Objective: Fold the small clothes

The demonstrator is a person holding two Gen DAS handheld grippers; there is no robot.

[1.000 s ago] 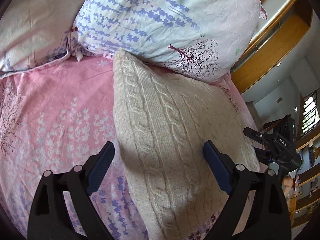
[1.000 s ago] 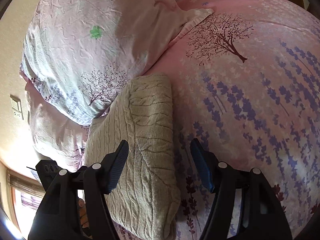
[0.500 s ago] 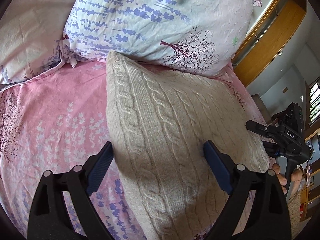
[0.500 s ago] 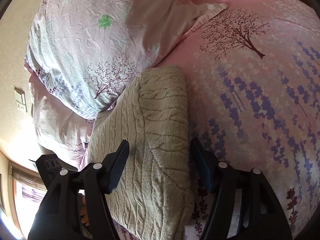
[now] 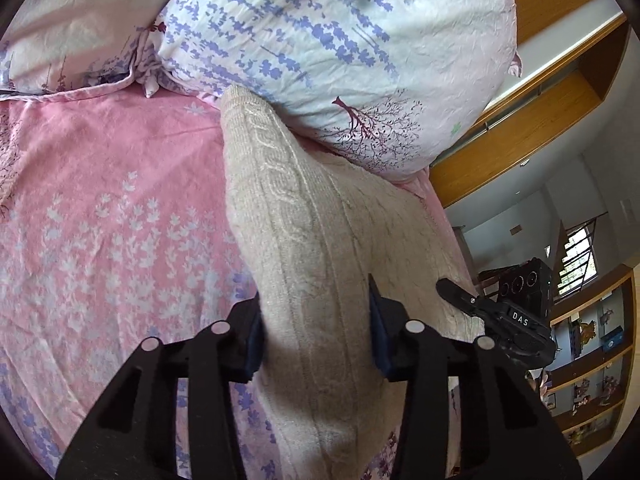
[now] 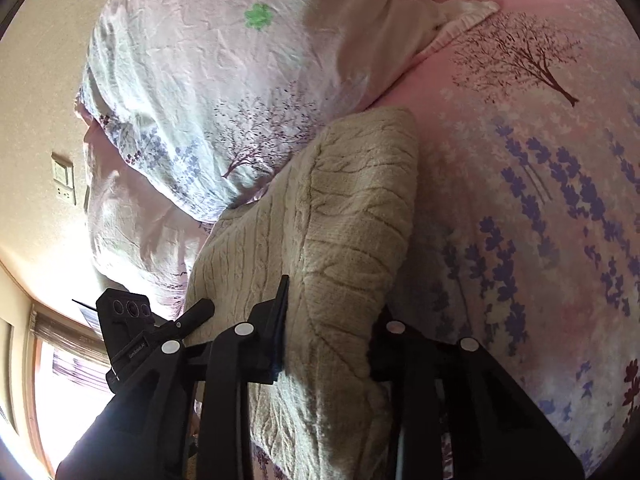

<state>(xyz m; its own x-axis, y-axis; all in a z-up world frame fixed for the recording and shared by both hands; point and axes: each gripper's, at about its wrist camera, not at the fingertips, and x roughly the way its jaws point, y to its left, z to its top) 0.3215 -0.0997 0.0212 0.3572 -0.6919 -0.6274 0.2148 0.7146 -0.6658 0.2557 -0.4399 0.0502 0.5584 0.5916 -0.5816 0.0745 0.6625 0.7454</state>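
Note:
A folded beige cable-knit sweater [image 5: 320, 240] lies on the pink floral bedsheet [image 5: 100, 220], its far end against a pillow. My left gripper [image 5: 316, 328] is shut on a raised ridge of the sweater at its near edge. In the right wrist view the same sweater [image 6: 352, 208] bunches up between the fingers of my right gripper [image 6: 328, 332], which is shut on its near edge. The right gripper also shows in the left wrist view [image 5: 500, 320], at the sweater's right side. The left gripper shows in the right wrist view [image 6: 136, 332], at the sweater's left.
A white pillow with purple flowers [image 5: 340, 48] and a pink pillow [image 5: 72, 20] lie at the head of the bed. Wooden trim and shelves [image 5: 592, 360] stand to the right. A wall with a switch [image 6: 64, 176] shows beside the bed [image 6: 540, 200].
Both grippers have moved down onto the sweater and closed from wide open, each pinching up a ridge of knit at the near edge.

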